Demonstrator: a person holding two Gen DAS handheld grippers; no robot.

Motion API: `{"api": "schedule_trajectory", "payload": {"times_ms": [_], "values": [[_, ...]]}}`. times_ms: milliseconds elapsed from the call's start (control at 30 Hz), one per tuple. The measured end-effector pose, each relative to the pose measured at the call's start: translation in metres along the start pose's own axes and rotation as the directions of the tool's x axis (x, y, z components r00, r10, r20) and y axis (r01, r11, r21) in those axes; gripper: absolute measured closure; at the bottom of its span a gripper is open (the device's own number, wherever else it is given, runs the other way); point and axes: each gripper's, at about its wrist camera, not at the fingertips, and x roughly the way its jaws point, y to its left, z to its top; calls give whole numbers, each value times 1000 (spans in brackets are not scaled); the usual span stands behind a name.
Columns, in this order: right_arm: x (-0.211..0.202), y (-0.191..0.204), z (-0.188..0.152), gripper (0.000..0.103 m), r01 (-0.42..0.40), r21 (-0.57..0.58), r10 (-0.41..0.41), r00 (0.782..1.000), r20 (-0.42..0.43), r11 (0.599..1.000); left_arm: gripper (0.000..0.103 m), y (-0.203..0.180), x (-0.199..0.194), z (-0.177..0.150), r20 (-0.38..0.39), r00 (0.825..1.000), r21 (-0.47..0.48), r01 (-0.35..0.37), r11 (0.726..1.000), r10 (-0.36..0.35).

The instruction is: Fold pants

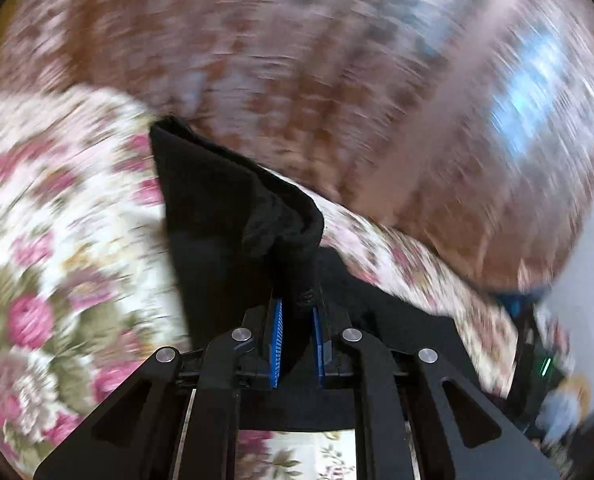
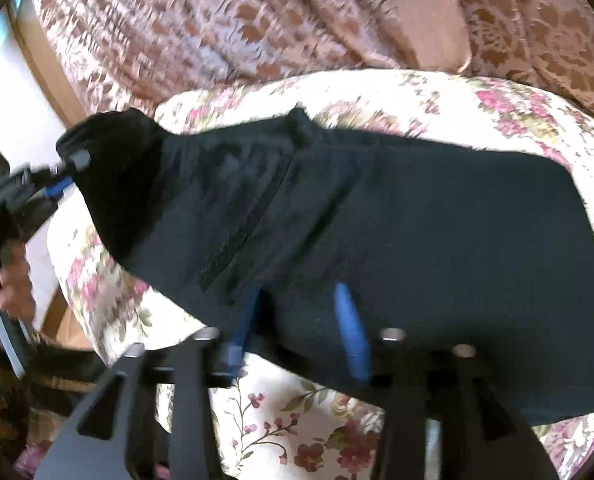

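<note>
Left wrist view: left tool point(image 1: 297, 316) pinches a bunched edge of the black pants point(image 1: 233, 200). Right tool point(image 2: 301, 320) spread wide, fabric draped across its fingers. Pants point(image 2: 417, 220) lie over the floral bed point(image 2: 297, 420). Judged soft, light, limp; best taken at edges or corners.

A home bedroom: floral bedspread point(image 2: 297, 432), patterned brown curtains point(image 2: 257, 20) behind.
</note>
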Motion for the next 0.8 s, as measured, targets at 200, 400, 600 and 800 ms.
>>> {"api": "schedule_trajectory", "payload": {"times_ms": [200, 400, 600, 800], "values": [[-13, 1, 29, 19, -180, 86, 179, 984, 24, 980, 92, -49, 25, -23, -73, 995, 172, 73, 982, -61], [8, 17, 66, 17, -397, 191, 404, 915, 5, 898, 92, -69, 29, -38, -100, 993, 246, 88, 965, -65], [45, 34, 100, 17, -428, 230, 451, 891, -52, 874, 92, -77, 29, -42, -101, 993, 293, 86, 952, -58], [59, 50, 105, 86, -344, 119, 358, 925, -128, 932, 91, -84, 27, -46, -121, 991, 357, 89, 930, -48]]}}
